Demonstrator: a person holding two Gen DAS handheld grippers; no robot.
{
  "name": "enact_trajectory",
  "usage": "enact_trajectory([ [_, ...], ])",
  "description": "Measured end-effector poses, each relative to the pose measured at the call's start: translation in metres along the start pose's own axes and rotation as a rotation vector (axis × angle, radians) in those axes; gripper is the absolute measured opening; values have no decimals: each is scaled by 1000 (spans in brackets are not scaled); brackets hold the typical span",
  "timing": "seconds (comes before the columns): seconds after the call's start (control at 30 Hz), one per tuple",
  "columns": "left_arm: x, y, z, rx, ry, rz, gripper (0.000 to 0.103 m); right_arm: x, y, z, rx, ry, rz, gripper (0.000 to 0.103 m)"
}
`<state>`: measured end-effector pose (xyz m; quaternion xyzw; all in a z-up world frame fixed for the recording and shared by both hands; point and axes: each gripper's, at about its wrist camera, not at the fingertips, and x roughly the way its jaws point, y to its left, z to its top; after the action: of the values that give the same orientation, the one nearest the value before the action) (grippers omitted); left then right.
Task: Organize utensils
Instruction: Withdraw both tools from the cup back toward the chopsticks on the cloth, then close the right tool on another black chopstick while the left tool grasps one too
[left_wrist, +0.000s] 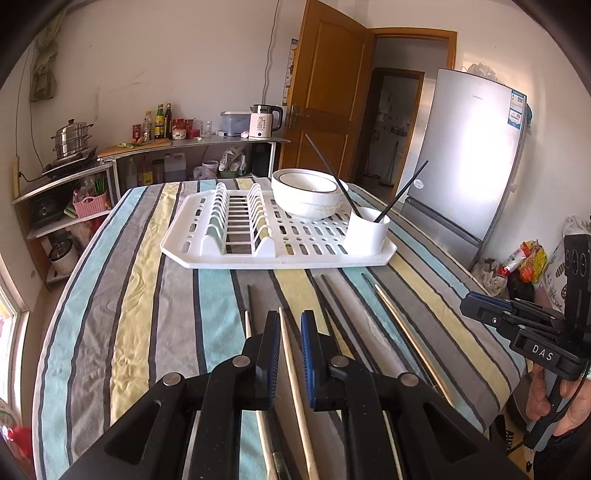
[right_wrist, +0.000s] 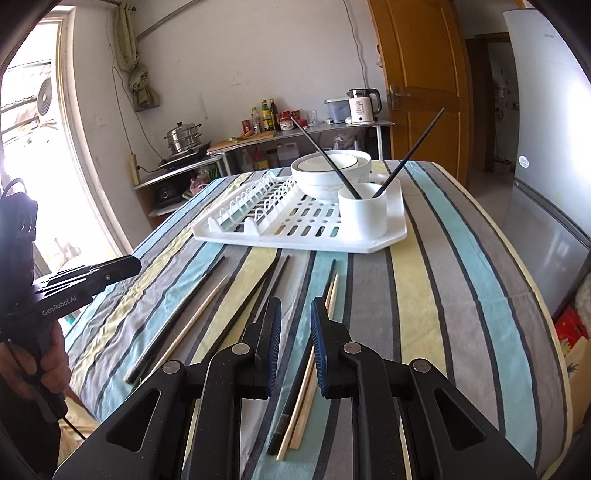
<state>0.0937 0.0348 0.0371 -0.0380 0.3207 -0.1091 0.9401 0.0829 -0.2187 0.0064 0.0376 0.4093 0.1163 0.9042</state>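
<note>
Both tongs, left (left_wrist: 290, 354) and right (right_wrist: 295, 343), hang slightly parted and empty over light, stiff, slippery chopsticks (right_wrist: 306, 373) short of the rack (right_wrist: 388, 236); pinch mid-length.

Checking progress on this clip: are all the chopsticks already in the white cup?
No: the white cup holds two black chopsticks, while wooden chopsticks lie on the striped tablecloth.

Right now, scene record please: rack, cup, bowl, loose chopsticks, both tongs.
rack: white dish rack on striped tablecloth
cup: white holder at rack's near right corner, two black chopsticks standing in it
bowl: white bowls on the rack behind the cup
loose: wooden chopstick and black chopsticks flat on the cloth before the rack
left tongs: nothing gripped, above a wooden chopstick
right tongs: slightly apart, nothing gripped
</note>
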Motion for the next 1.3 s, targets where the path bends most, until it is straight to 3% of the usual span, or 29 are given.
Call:
enact_trajectory([
  [0.43,30,10,-1,8,71,31,11,17,1,-2,8,36,2,17],
  [0.6,54,16,11,31,108,35,18,33,6,4,5,51,4,17],
  [0.93,120,27,28,68,231,34,18,97,20,16,-4,157,0,17],
  [1.3,155,30,29,61,316,14,18,150,21,22,-5,266,-29,17],
])
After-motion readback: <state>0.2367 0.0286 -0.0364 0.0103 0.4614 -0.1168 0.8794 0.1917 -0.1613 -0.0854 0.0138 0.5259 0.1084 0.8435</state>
